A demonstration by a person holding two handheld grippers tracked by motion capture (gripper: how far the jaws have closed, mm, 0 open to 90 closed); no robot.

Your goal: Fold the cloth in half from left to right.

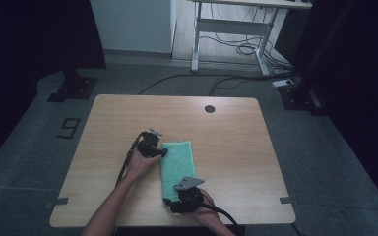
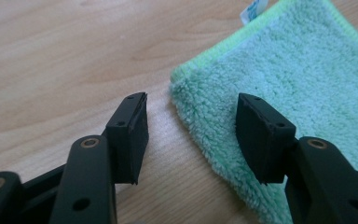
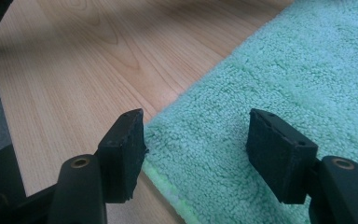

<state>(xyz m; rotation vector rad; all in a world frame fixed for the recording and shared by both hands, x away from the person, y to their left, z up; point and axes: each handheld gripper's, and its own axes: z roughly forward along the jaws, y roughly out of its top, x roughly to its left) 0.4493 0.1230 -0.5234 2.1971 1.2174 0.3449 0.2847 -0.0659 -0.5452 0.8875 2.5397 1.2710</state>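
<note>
Both grippers stood with their jaws apart at the green towel (image 1: 178, 167), neither one clamped on it yet. Nearest the person, the right gripper (image 1: 173, 202) sat at the towel's near end, close to the near edge of the table (image 1: 236, 147); in the right gripper view its jaws straddled the towel's long edge (image 3: 177, 154), one pad over bare wood and the other over the pile, with nothing pinched between them. Farther off, the left gripper (image 1: 164, 153) was at the towel's far-left corner, and the left gripper view showed the same arrangement: one jaw over the table, one over the cloth, the corner (image 2: 182, 88) lying slack in the gap.

The towel itself lay flat as a narrow strip running near to far, a little left of the table's middle (a small white label (image 2: 253, 9) poked out at its far edge). Judging by that, the work looked to be at the point of taking hold: both tools were placed, the squeeze had not been made, and any lifting or folding was all left to do.

No box, bin or tray stood on the table, so there was nothing to hold anything. Beyond the towel, only a small dark round hole (image 1: 209, 108) broke the wood near the far edge.
</note>
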